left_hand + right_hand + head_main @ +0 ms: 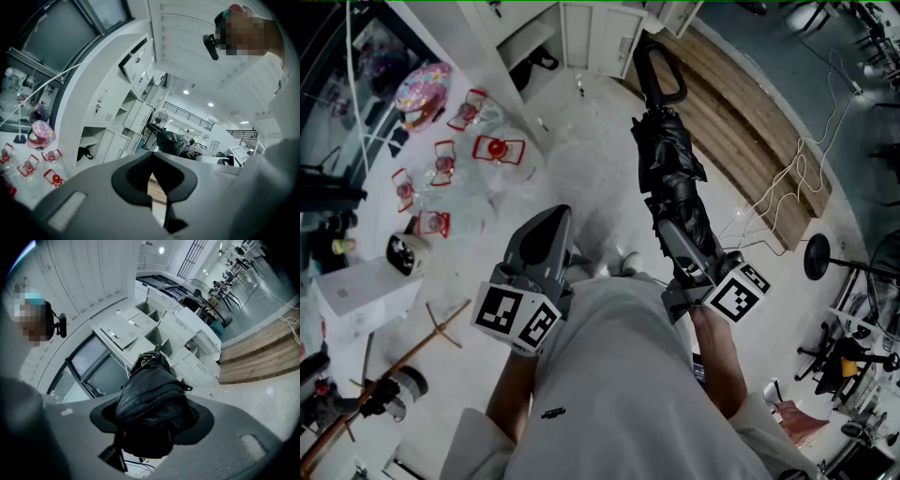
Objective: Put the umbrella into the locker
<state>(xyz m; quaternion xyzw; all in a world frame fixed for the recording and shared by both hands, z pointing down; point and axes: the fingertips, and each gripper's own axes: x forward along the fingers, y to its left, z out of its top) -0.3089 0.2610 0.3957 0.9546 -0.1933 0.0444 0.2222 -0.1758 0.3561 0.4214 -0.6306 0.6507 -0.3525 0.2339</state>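
Our right tool (682,251) is clenched on the folded black umbrella (670,159), its jaws set wide around the bundled canopy. In the right gripper view the crumpled fabric (150,399) fills the space between the jaws and bulges out in front of them. From the tool the umbrella runs up and away from us through the air, and its dark looped handle (659,70) ends near the foot of the white locker (600,37). It touches neither the floor nor the locker and is still outside it.

Our left tool (548,230) is clenched on nothing. In the left gripper view its jaws (157,187) meet at the tips with only a thin slit between them. It hovers beside the right tool, well apart from the umbrella.

Further out, the locker shows closed doors and some open compartments, and one low compartment (534,58) holds a small dark item. A wooden platform (759,141) lies to the right of the umbrella. On the pale floor to our left stand red-capped bottles (497,148) and a pink patterned object (422,94).
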